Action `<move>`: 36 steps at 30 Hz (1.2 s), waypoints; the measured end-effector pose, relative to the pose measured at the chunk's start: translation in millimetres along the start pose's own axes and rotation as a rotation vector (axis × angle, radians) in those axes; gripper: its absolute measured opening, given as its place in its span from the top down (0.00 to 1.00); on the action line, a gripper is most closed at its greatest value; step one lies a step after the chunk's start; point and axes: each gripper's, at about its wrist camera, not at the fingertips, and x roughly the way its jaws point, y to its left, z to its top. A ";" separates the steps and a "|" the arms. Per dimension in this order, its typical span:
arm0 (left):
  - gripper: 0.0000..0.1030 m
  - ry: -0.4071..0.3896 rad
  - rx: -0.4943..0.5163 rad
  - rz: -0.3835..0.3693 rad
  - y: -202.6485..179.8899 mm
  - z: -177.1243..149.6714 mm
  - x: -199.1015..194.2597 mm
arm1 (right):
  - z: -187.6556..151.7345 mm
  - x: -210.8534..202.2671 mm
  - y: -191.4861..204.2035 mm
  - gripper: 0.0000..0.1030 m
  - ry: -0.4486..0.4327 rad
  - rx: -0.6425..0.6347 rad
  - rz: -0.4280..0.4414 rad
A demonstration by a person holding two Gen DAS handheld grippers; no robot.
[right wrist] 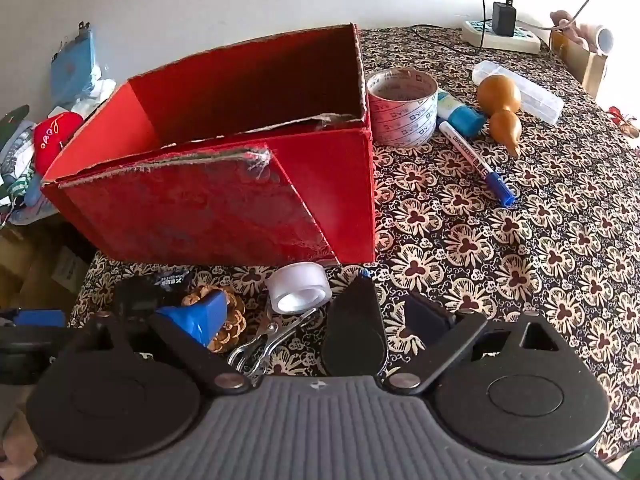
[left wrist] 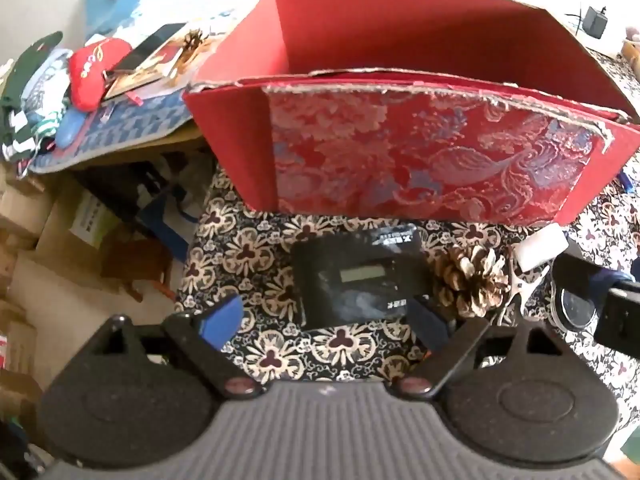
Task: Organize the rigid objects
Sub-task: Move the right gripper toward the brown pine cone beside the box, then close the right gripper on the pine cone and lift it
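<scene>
A red open box [left wrist: 420,160] with a brocade front stands on the patterned tablecloth; it also shows in the right wrist view [right wrist: 224,208]. In front of it lie a black gadget with a small screen [left wrist: 356,280], a pine cone [left wrist: 472,280], metal clippers [right wrist: 268,344], a clear tape roll [right wrist: 300,288] and a black loupe [right wrist: 356,336]. My left gripper [left wrist: 324,320] is open, its fingers either side of the black gadget's near end. My right gripper [right wrist: 316,316] is open and empty, straddling the clippers and the loupe.
To the right of the box lie a big printed tape roll [right wrist: 402,106], a glue stick [right wrist: 460,114], a blue marker [right wrist: 476,162], a gourd [right wrist: 502,110] and a clear case [right wrist: 520,90]. A power strip [right wrist: 500,36] sits at the back. Clutter [left wrist: 100,68] lies left; the table edge drops to boxes [left wrist: 60,232].
</scene>
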 end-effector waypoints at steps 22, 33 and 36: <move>0.14 -0.113 0.030 0.024 -4.5 -13.3 -9.1 | -16.5 5.3 7.5 0.21 0.018 0.032 -0.012; 0.14 -0.087 0.039 -0.136 6.8 -11.1 -3.1 | -14.9 8.8 -5.9 0.22 0.009 0.087 0.012; 0.14 -0.119 0.040 -0.273 19.8 -15.9 -5.4 | -15.3 8.2 -15.0 0.23 0.012 0.146 0.064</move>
